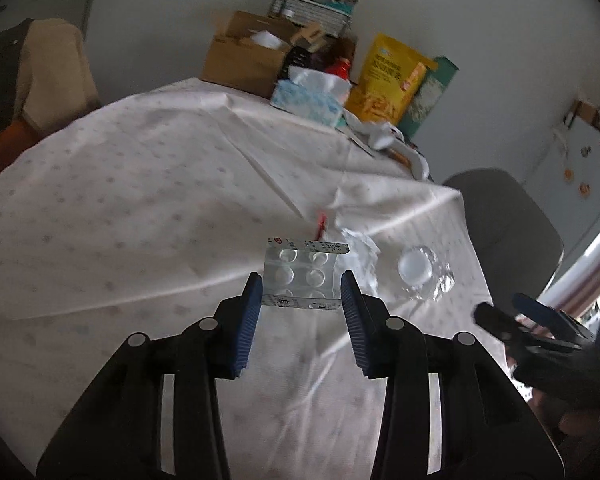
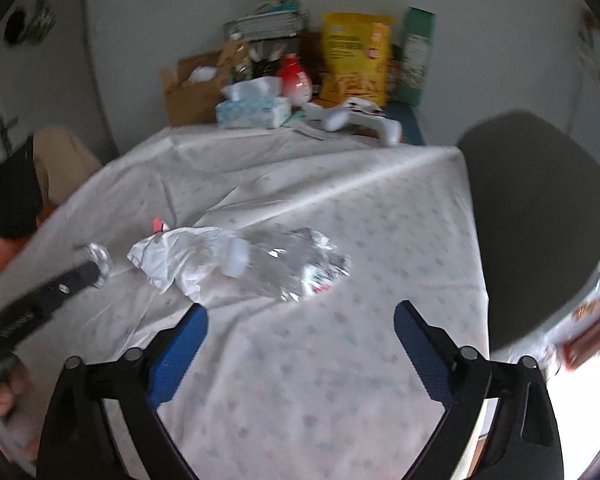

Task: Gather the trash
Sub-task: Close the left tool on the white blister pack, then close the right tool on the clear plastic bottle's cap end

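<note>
1. Your left gripper (image 1: 302, 280) has its blue pads on either side of an empty blister pack (image 1: 302, 276); the pads touch its two side edges, so it is closed on the pack at about the pack's width.
2. In the left wrist view the pack's long axis runs away from you along the fingers, its bubbles facing up and a printed foil strip across its far end.
3. Your right gripper (image 2: 300, 320) is spread wide and holds nothing; it hangs over bare tablecloth (image 2: 320, 360) near the table's front edge.
4. Ahead of the right gripper lies a crushed clear plastic bottle (image 2: 296, 262). Its long axis runs left to right, with the white cap end pointing left into a crumpled white paper (image 2: 172, 256) that touches it.
5. A small red scrap (image 2: 158, 224) lies just beyond the paper.
6. The cloth is white with faint dots and creased. At its far end, against a pale wall, stand a cardboard box (image 2: 188, 92), a tissue box (image 2: 252, 110), a yellow bag (image 2: 356, 56) and a green carton (image 2: 418, 56).
7. A grey chair (image 2: 540, 220) stands to the right of the table.
</note>
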Motion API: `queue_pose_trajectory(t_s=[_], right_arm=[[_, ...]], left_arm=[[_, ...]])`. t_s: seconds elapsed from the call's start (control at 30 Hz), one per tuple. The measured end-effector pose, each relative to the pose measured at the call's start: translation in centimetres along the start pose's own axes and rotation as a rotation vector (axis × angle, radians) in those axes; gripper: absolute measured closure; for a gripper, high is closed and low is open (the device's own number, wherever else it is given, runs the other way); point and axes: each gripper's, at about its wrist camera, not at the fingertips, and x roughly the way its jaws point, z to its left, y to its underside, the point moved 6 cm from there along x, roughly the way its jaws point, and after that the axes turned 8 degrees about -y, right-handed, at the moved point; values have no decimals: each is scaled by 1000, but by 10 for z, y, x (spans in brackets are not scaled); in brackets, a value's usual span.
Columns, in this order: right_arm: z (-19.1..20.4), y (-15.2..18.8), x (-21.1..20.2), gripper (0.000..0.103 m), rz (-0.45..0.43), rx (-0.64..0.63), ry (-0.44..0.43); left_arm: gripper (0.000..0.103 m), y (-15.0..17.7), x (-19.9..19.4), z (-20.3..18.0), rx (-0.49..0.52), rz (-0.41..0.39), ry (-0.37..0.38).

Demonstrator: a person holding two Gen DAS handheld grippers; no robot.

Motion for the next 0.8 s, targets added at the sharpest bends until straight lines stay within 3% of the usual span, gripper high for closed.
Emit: queue_pose_trajectory(t_s=[0.33, 0.47, 0.63, 0.73, 0.8], right_arm=[[40, -16, 49, 18, 74, -318, 154], [45, -17, 65, 27, 90, -367, 188], [55, -19, 72, 29, 66, -448, 235], [55, -21, 75, 40, 60, -484, 260], [55, -19, 79, 70, 85, -517, 252]], left_arm=[[62, -2, 7, 56, -164, -19, -39], [62, 1, 14, 66, -184, -16, -44], [62, 0, 20, 72, -188, -21, -46], [62, -1, 18, 76, -204, -36, -46], [62, -3, 14, 77, -203, -51, -49]])
